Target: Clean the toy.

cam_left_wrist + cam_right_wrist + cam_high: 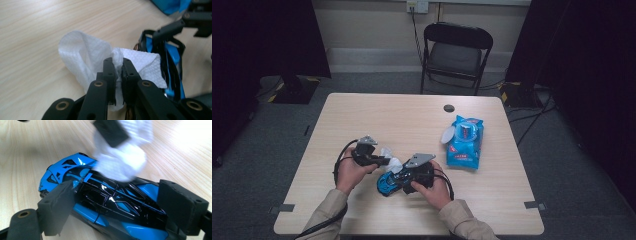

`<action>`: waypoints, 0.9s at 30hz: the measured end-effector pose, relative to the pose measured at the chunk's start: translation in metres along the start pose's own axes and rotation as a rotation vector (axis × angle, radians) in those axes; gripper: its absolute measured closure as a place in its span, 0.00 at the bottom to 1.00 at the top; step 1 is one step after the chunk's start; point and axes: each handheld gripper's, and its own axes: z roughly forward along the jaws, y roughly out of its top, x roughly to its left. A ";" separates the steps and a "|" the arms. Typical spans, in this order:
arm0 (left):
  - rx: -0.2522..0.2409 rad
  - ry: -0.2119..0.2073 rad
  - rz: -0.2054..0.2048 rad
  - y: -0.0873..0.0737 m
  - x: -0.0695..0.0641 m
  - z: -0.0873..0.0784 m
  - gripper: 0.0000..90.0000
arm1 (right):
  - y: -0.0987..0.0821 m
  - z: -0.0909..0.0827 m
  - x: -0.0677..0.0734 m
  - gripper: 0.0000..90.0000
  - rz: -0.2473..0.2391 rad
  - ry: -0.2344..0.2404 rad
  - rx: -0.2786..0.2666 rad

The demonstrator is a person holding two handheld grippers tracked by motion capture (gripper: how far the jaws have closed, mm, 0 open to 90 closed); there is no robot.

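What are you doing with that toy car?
A person at a wooden table is wiping a blue and black toy car with a white wipe. The left claw is shut on the wipe and presses it against the top of the car. The right claw grips the car by its sides to steady it on the table. A blue pack of wipes lies off to the right with its flap open.

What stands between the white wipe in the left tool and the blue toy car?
Nothing visible does. The left tool pinches the white wipe, and in the right gripper view the wipe lies against the roof of the blue toy car, which the right tool grips.
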 end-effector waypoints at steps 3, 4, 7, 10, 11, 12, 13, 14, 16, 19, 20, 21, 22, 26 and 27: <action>-0.004 -0.001 -0.006 0.005 -0.002 0.013 0.93 | 0.000 0.000 0.000 0.16 -0.001 0.000 0.002; -0.005 0.000 -0.009 0.007 -0.002 0.018 0.93 | 0.000 0.000 0.000 0.16 0.000 0.000 0.001; -0.012 -0.006 -0.020 0.011 -0.002 0.027 0.93 | -0.001 0.000 0.000 0.16 0.000 0.000 -0.004; -0.013 -0.022 -0.029 0.013 -0.004 0.036 0.93 | -0.001 0.000 0.000 0.16 -0.001 0.001 -0.009; -0.008 -0.028 -0.028 0.014 -0.006 0.040 0.93 | -0.001 0.000 0.000 0.16 0.000 0.001 -0.009; -0.002 -0.031 -0.024 0.014 -0.008 0.043 0.93 | -0.001 0.000 0.000 0.16 0.000 0.001 -0.009; 0.004 -0.038 -0.025 0.015 -0.010 0.046 0.92 | -0.001 0.000 -0.001 0.16 -0.002 0.001 -0.007; 0.013 -0.039 -0.010 0.015 -0.011 0.048 0.92 | -0.001 0.000 -0.001 0.16 -0.001 0.002 -0.007; 0.015 -0.039 -0.003 0.017 -0.013 0.051 0.92 | -0.001 0.000 -0.001 0.16 -0.001 0.002 -0.007; 0.027 -0.037 0.011 0.018 -0.014 0.052 0.92 | -0.001 0.000 -0.001 0.16 -0.001 0.003 -0.007; 0.029 -0.037 0.015 0.018 -0.014 0.052 0.92 | -0.001 0.000 -0.001 0.16 -0.001 0.002 -0.007; 0.027 -0.036 0.017 0.018 -0.015 0.052 0.92 | -0.001 0.000 -0.001 0.16 -0.001 0.002 -0.008; 0.021 -0.038 0.013 0.017 -0.015 0.053 0.92 | -0.001 0.000 -0.001 0.16 -0.001 0.002 -0.007; 0.028 -0.035 0.028 0.016 -0.015 0.051 0.92 | -0.001 0.000 -0.001 0.16 -0.001 0.002 -0.010; 0.033 -0.035 0.031 0.016 -0.015 0.050 0.92 | -0.002 0.000 -0.001 0.16 -0.001 0.002 -0.010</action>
